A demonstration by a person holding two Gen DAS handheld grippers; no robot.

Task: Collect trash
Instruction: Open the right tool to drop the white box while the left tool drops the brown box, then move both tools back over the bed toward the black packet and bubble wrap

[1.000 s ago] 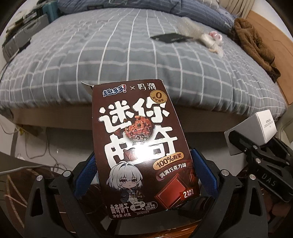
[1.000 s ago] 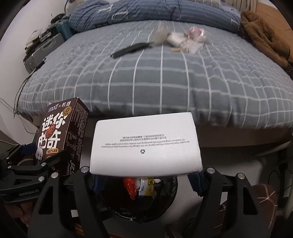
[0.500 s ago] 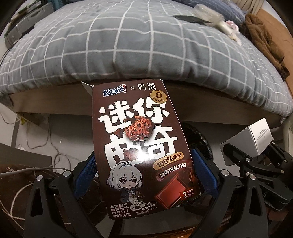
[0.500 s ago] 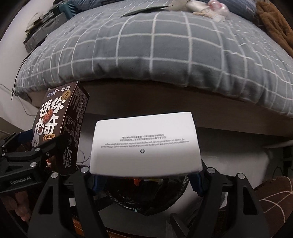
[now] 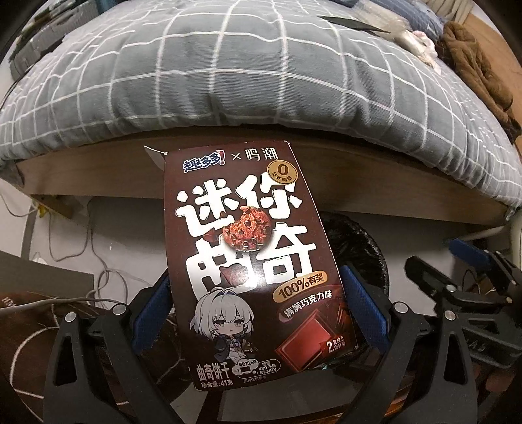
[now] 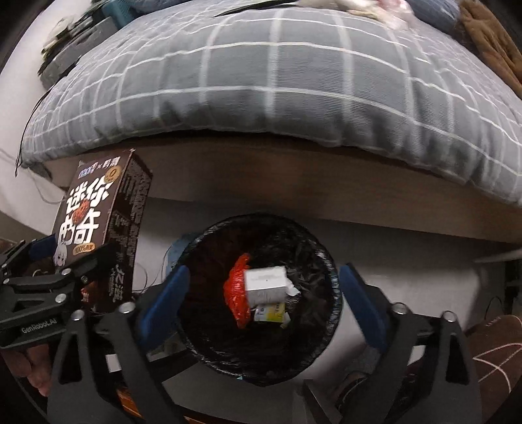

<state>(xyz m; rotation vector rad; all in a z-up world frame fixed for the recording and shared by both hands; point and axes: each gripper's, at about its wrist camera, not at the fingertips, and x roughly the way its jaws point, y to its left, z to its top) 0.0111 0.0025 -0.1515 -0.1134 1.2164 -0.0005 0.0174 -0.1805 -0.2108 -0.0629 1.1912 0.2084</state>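
My left gripper point(image 5: 257, 313) is shut on a dark brown cookie box point(image 5: 251, 261) with white characters, held upright; the same cookie box point(image 6: 101, 234) shows at the left of the right wrist view. My right gripper point(image 6: 261, 300) hangs over a black-lined trash bin point(image 6: 326, 329), its jaws opening with nothing between its blue pads point(image 6: 163, 300). A small white box point(image 6: 266, 283) lies inside the bin beside red wrapping point(image 6: 236, 293) and a yellow packet point(image 6: 270, 311). Part of the bin point(image 5: 365, 251) shows behind the cookie box in the left wrist view.
A bed with a grey checked duvet point(image 6: 277, 75) and a wooden frame point(image 6: 293, 182) rises right behind the bin. Wrappers and a dark flat item point(image 5: 355, 24) lie on the far bed. Cables point(image 5: 98, 261) run over the floor at left; a brown garment point(image 5: 476, 62) lies at right.
The white box has left my right gripper and dropped into the bin; those jaws have spread wider. Both grippers sank lower in front of the bed. The cookie box stays gripped.
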